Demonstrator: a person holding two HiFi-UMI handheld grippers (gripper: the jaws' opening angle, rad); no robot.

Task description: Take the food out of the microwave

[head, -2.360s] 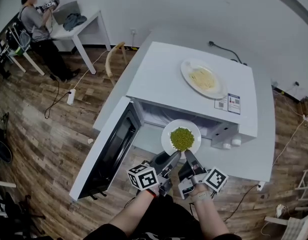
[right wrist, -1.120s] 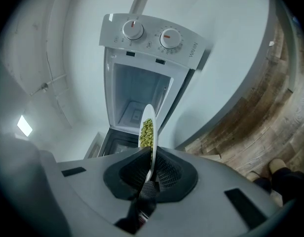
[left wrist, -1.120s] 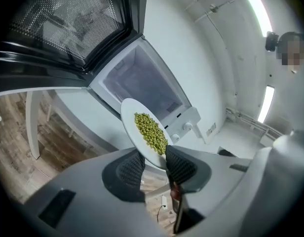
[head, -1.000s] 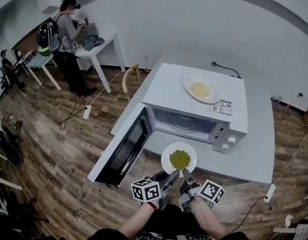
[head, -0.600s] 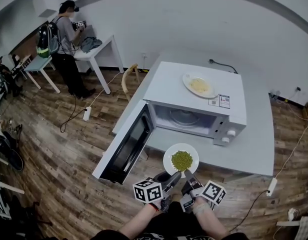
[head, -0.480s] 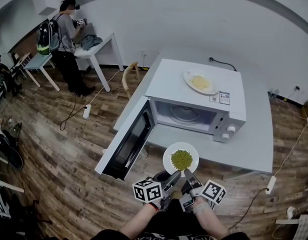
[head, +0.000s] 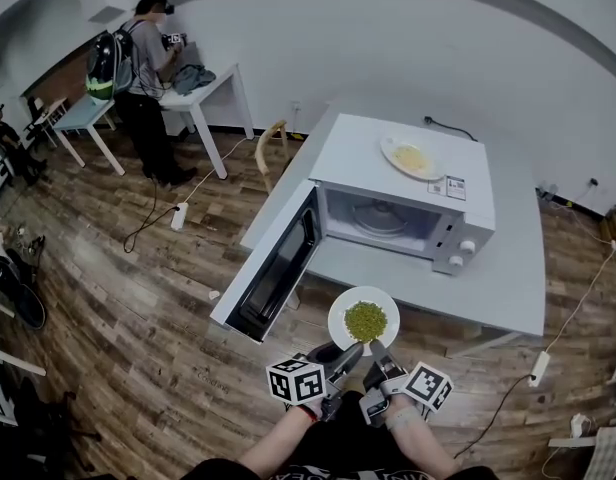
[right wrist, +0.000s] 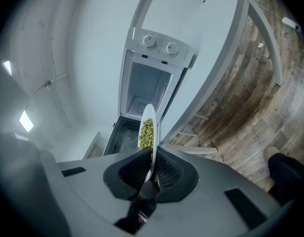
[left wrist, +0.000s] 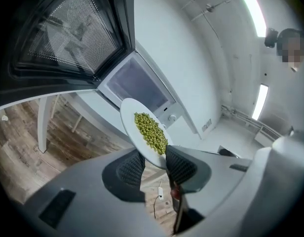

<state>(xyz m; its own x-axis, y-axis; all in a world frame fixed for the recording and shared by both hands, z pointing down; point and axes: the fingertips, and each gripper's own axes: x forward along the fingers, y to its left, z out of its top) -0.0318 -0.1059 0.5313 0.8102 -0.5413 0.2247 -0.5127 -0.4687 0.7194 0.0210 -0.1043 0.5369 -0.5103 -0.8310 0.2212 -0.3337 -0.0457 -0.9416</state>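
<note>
Now, the open microwave [head: 360,156] stands well ahead of both tongs. The left gripper [head: 345,351] and right gripper [head: 374,351] clench the plate [head: 337,318] by its near rim; any tilt risks spilling the peas [head: 365,320].

- A small sticker [head: 455,187] sits at the front right corner of the microwave [head: 358,153] top; its print is too small to read (a blue band shows, nothing more).
- Cubes on the left gripper [head: 348,351] and right gripper [head: 376,352] bear black-and-white square markers, with no letters or digits.
</note>
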